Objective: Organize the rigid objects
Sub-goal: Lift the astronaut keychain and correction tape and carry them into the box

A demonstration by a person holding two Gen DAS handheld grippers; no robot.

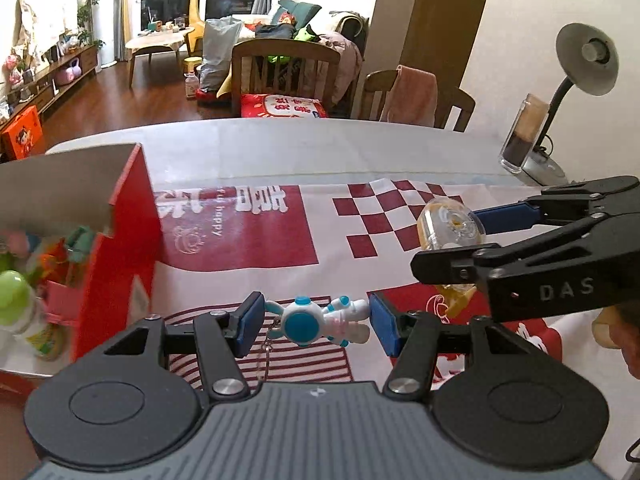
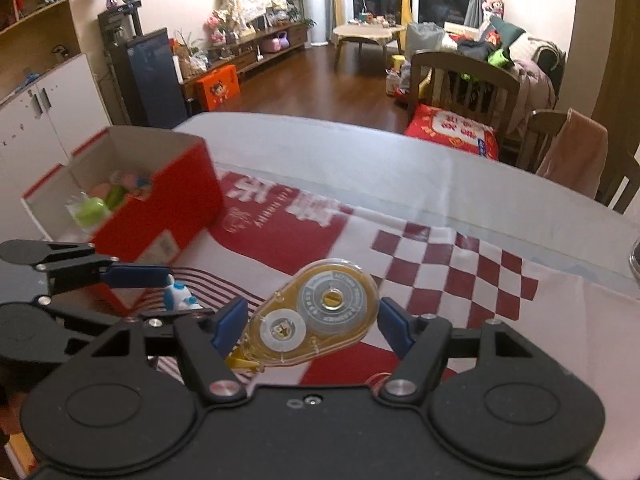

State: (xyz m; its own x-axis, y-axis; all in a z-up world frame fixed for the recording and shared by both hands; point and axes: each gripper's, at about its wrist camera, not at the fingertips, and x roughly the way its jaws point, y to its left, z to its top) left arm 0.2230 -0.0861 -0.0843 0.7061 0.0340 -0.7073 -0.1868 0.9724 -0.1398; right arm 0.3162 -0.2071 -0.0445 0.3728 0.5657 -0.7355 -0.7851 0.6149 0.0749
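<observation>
A white and blue astronaut keychain toy (image 1: 320, 320) sits crosswise between the blue pads of my left gripper (image 1: 316, 320), which is shut on it, its chain hanging below. My right gripper (image 2: 308, 322) is shut on a yellow correction tape dispenser (image 2: 320, 316), held above the table. In the left wrist view the right gripper (image 1: 456, 240) comes in from the right with the dispenser (image 1: 448, 224). In the right wrist view the left gripper (image 2: 160, 292) with the astronaut (image 2: 180, 298) is at lower left. A red cardboard box (image 2: 160, 216) with several toys inside stands left.
The table carries a red and white patterned cloth (image 1: 360, 220). A clear jar (image 1: 524, 132) and a desk lamp (image 1: 584, 60) stand at the far right edge. Wooden chairs (image 1: 284, 72) stand behind the table. The box wall (image 1: 120, 248) is close on the left.
</observation>
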